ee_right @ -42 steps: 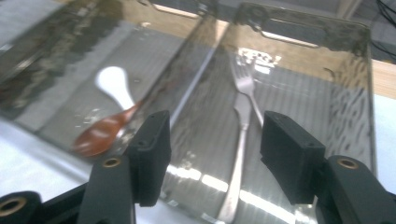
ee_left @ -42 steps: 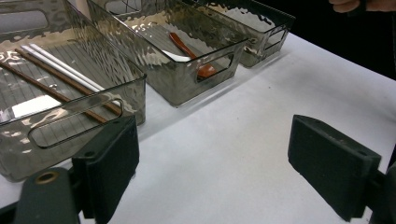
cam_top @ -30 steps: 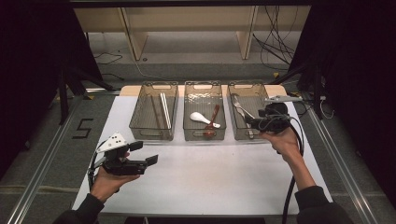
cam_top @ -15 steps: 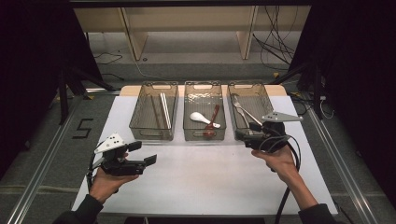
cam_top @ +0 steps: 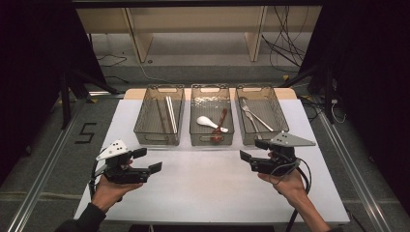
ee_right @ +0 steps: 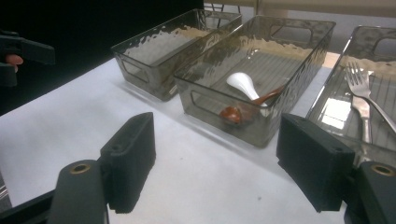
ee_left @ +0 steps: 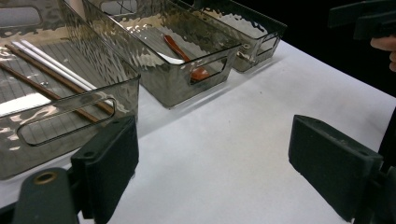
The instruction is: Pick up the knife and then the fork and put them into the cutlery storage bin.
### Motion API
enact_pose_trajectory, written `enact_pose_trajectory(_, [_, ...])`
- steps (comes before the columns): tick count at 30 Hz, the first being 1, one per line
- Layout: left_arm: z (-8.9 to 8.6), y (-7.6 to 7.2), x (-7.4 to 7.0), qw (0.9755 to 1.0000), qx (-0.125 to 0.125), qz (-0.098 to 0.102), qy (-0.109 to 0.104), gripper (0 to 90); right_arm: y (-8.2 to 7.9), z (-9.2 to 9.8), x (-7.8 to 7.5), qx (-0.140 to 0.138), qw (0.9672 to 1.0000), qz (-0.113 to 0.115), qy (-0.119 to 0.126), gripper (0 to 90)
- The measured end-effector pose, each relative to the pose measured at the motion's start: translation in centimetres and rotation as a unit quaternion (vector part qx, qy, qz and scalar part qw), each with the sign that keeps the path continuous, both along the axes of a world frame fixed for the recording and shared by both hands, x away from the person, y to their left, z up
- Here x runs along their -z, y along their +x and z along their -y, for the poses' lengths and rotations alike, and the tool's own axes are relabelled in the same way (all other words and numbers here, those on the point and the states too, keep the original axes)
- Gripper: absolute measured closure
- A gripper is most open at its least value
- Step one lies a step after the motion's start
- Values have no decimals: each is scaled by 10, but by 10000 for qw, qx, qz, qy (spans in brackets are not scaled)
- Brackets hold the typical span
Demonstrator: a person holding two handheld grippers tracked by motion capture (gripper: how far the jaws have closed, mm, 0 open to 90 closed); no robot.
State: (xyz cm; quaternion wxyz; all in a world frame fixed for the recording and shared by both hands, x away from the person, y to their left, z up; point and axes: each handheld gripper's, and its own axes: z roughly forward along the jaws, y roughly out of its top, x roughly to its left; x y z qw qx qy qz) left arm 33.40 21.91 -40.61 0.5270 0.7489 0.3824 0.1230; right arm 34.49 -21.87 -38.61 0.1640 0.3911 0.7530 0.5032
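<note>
High view: the right gripper (cam_top: pixel 253 154), jaws wide, just been opening, empty, sits at 5 o'clock from the fork bin (cam_top: pixel 261 120); the left gripper (cam_top: pixel 147 160), wide open, holds nothing. Right gripper view: forks (ee_right: pixel 362 95) at 2 o'clock.

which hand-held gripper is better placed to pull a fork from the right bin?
Right. The right hand-held gripper hangs open and empty just in front of the right bin that holds the forks. The left hand-held gripper sits before the chopstick bin, two bins away.
</note>
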Motion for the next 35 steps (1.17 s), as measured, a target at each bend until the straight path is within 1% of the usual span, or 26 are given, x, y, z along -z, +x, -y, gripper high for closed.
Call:
enact_pose_trajectory(4, [0, -2, 0, 10000, 54, 3, 15, 157, -8, 4, 3, 27, 10000, 32, -19, 281])
enact_pose_trajectory(5, [0, -2, 1, 10000, 53, -2, 8, 157, -10, 5, 4, 44, 10000, 16, 4, 281])
enact_pose_trajectory(9, [1, -3, 2, 10000, 73, -44, -3, 157, -13, 8, 8, 82, 10000, -40, -30, 280])
enact_pose_trajectory(11, [1, -2, 2, 10000, 80, -47, 0, 157, -14, 8, 9, 99, 9999, -67, -51, 278])
enact_pose_trajectory(14, [1, -2, 3, 9999, 102, -79, 46, 157, -15, 7, 12, 52, 9999, -98, -108, 276])
enact_pose_trajectory(23, [1, -2, 4, 9999, 111, -78, 33, 157, -18, 7, 16, 41, 9996, -219, -154, 256])
enact_pose_trajectory(35, [1, -1, 4, 9999, 103, -84, 41, 157, -18, 7, 16, 71, 9997, -171, -173, 241])
